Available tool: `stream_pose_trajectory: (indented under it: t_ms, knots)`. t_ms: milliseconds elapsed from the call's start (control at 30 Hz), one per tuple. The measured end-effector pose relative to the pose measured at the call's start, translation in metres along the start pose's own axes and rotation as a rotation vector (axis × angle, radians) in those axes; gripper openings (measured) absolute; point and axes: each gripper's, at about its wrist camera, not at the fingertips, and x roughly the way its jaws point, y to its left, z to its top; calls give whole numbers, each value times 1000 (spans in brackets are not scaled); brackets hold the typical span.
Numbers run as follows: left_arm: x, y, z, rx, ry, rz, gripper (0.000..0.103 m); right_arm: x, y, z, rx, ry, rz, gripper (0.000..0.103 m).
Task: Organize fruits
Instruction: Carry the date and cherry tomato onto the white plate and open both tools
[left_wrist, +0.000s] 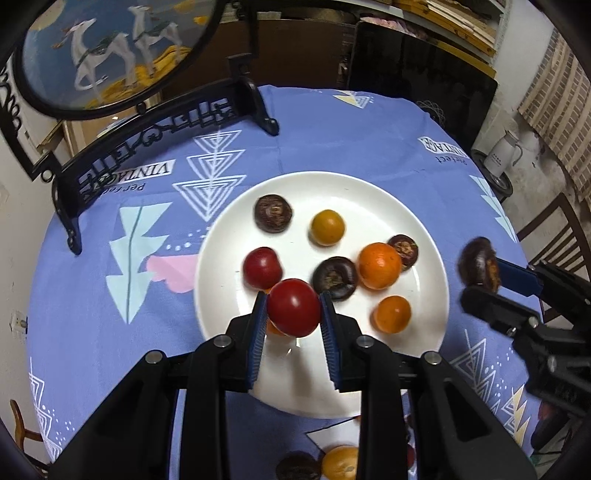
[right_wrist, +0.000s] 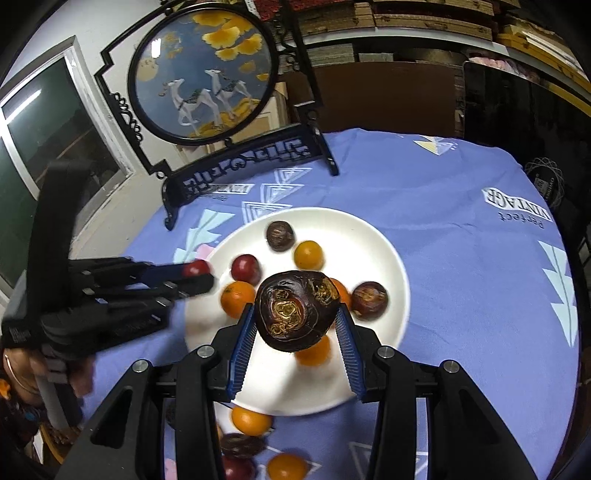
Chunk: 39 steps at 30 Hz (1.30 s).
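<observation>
A white plate (left_wrist: 369, 192) on the blue tablecloth holds several fruits: oranges, dark brown fruits and a red one (left_wrist: 262, 267). My left gripper (left_wrist: 293, 308) is shut on a red fruit (left_wrist: 293, 306) and holds it above the plate's near-left part. It shows in the right wrist view (right_wrist: 197, 273) at the plate's left edge. My right gripper (right_wrist: 295, 317) is shut on a dark brown fruit (right_wrist: 295, 310) above the plate (right_wrist: 369, 236). In the left wrist view this gripper (left_wrist: 480, 277) hangs by the plate's right rim with the brown fruit (left_wrist: 478, 264).
A black ornamental stand with a round deer picture (left_wrist: 110, 51) stands at the table's far left. Loose fruits lie on the cloth near the front: an orange (right_wrist: 251, 421), a brown one (right_wrist: 240, 445) and others (right_wrist: 286, 467). A white kettle (left_wrist: 502, 155) sits beyond the table at right.
</observation>
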Motion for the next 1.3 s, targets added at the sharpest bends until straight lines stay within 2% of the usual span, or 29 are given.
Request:
stream_pose_trajectory:
  t_ms: [233, 533, 667, 967, 1000, 1067, 1133, 1200, 1233, 1300]
  knots:
    - [-1, 17, -6, -33, -2, -16, 27, 3, -27, -22, 71, 37, -25, 44]
    - [3, 1, -10, 8, 5, -48, 27, 8, -25, -24, 75, 45, 0, 44]
    - [9, -9, -3, 29, 20, -64, 27, 18, -16, -12, 42, 46, 9, 44]
    - [23, -33, 0, 110, 46, -32, 28, 49, 1, 26, -11, 42, 13, 44]
    - [25, -33, 1, 113, 48, -19, 30, 53, 2, 30, -17, 45, 12, 44]
    - [25, -32, 4, 111, 38, -11, 50, 59, 4, 36, -35, 44, 1, 45]
    - [22, -29, 7, 103, 15, 6, 59, 64, 5, 39, -52, 49, 2, 45]
    - [23, -25, 10, 92, 14, 13, 62, 68, 7, 41, -71, 54, 18, 60]
    - [23, -23, 10, 83, 15, 17, 64, 66, 8, 42, -83, 36, -6, 74]
    - [23, -17, 10, 67, 15, 27, 64, 61, 9, 43, -94, -2, -30, 75]
